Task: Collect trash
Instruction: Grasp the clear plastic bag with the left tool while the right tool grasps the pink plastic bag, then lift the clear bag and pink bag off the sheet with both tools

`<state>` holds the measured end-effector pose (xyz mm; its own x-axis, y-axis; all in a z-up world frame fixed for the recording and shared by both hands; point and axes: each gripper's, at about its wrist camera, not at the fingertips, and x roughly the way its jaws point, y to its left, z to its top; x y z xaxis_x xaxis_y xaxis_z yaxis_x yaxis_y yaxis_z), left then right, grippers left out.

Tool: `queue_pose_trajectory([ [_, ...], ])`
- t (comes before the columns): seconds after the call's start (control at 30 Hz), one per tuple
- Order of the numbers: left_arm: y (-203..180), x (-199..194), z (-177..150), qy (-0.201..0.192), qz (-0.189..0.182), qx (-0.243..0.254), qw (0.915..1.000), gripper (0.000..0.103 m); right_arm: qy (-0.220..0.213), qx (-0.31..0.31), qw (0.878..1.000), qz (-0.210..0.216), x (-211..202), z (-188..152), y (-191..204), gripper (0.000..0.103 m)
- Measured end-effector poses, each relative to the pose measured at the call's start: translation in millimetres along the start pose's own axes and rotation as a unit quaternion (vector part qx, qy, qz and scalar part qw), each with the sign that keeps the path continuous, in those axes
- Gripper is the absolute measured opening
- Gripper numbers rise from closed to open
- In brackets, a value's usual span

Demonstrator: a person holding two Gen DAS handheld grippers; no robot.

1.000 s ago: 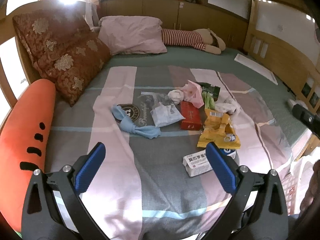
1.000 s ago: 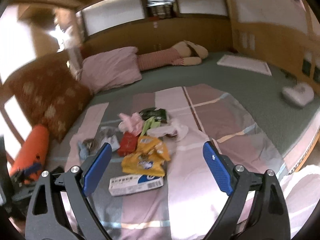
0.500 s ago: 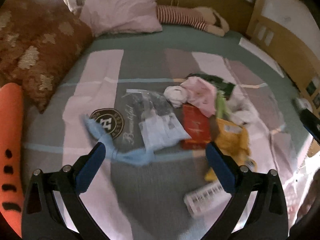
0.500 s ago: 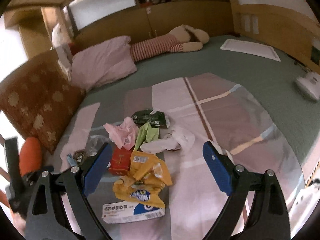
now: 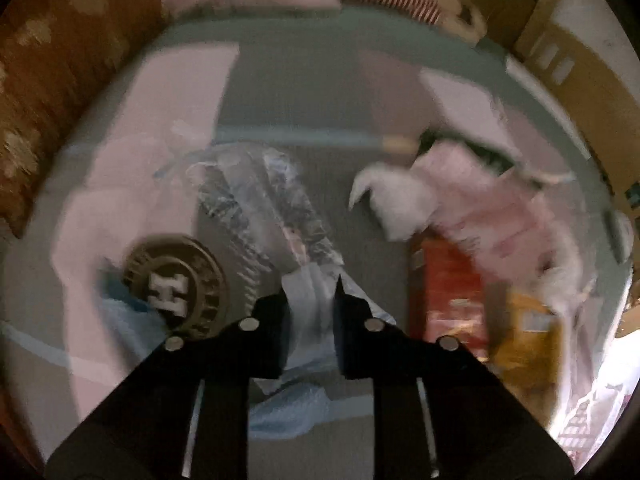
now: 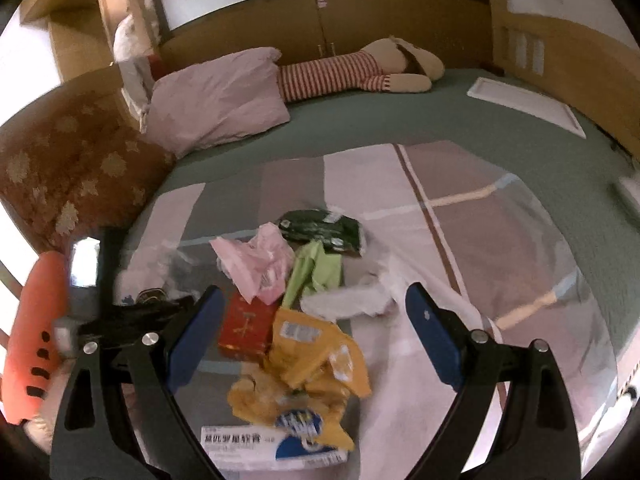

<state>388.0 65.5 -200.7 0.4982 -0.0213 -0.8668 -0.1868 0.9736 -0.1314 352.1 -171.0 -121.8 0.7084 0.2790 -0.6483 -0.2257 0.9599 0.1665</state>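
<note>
First pick-up of trash from the bed (image 6: 400, 120).
Left gripper (image 5: 310, 292) fingers clamped on a pale blue plastic bag (image 5: 308, 320); right gripper (image 6: 310, 340) fingers apart above the yellow wrapper (image 6: 316, 356); lifting comes next.

The bed (image 6: 460, 128) has a grey-green cover, with a spread (image 6: 372, 184) in pale pink and grey blocks crossed by light blue and brown lines. Toward its head lie a plain pink pillow (image 6: 216, 104), a brown cushion (image 6: 68, 176) with cream flowers, and a tan soft toy (image 6: 360, 72) in red-and-white stripes. The trash: a yellow wrapper (image 6: 316, 356), a red box (image 6: 246, 328), a pink bag (image 6: 256, 264), a lime-green wrapper (image 6: 316, 272), a dark green packet (image 6: 320, 230), a white-and-blue carton (image 6: 272, 446). An orange cushion (image 6: 36, 340) carries black marks.
</note>
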Motion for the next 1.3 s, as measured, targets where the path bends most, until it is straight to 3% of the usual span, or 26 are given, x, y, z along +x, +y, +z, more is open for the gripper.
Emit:
queue_pose_trajectory([
  [0.1, 12.3, -61.0, -0.4, -0.069, 0.008, 0.002, 0.9976, 0.018, 0.016, -0.036, 0.999, -0.004, 29.2, 6.4, 22.4, 0.09],
  [0.27, 16.6, -155.5, -25.1, -0.147, -0.024, -0.005, 0.9889, 0.018, 0.055, -0.085, 0.995, -0.014, 88.3, 14.9, 62.8, 0.081],
  [0.33, 14.0, -185.3, -44.3, -0.17, -0.032, -0.002, 0.985, 0.018, 0.081, -0.092, 0.992, -0.024, 110.2, 15.6, 68.4, 0.062],
  [0.37, 16.9, -194.0, -48.7, -0.173, -0.039, -0.004, 0.9841, 0.018, 0.1, -0.091, 0.99, -0.028, 121.0, 14.9, 67.1, 0.029],
  [0.4, 17.3, -202.1, -56.6, -0.176, -0.048, -0.009, 0.9831, 0.018, 0.104, -0.087, 0.99, -0.031, 123.2, 15.0, 63.7, 0.017],
  [0.47, 16.9, -212.0, -69.9, -0.177, -0.062, -0.008, 0.9822, 0.019, 0.087, -0.074, 0.993, -0.025, 106.7, 18.3, 52.0, 0.011],
  [0.53, 13.0, -219.2, -75.8, -0.179, -0.068, -0.002, 0.9815, 0.02, 0.063, -0.059, 0.996, -0.015, 78.4, 23.1, 40.3, 0.01],
  [0.7, 7.9, -233.2, -86.4, -0.192, -0.071, -0.009, 0.9787, 0.02, -0.016, -0.036, 0.999, 0.031, -39.3, 29.6, 23.6, 0.01],
  [0.87, -10.4, -231.7, -103.8, -0.182, -0.082, 0.012, 0.9799, 0.018, -0.06, -0.026, 0.996, 0.058, -125.6, -10.9, 18.0, 0.01],
  [1.07, -38.0, -222.9, -130.1, -0.16, -0.058, 0.044, 0.9843, 0.018, -0.072, -0.016, 0.995, 0.063, -158.6, -63.2, 5.3, 0.01],
  [1.3, -62.5, -190.0, -145.3, -0.125, -0.037, 0.081, 0.9882, 0.018, -0.061, -0.011, 0.996, 0.068, -148.1, -67.1, 3.5, 0.01],
])
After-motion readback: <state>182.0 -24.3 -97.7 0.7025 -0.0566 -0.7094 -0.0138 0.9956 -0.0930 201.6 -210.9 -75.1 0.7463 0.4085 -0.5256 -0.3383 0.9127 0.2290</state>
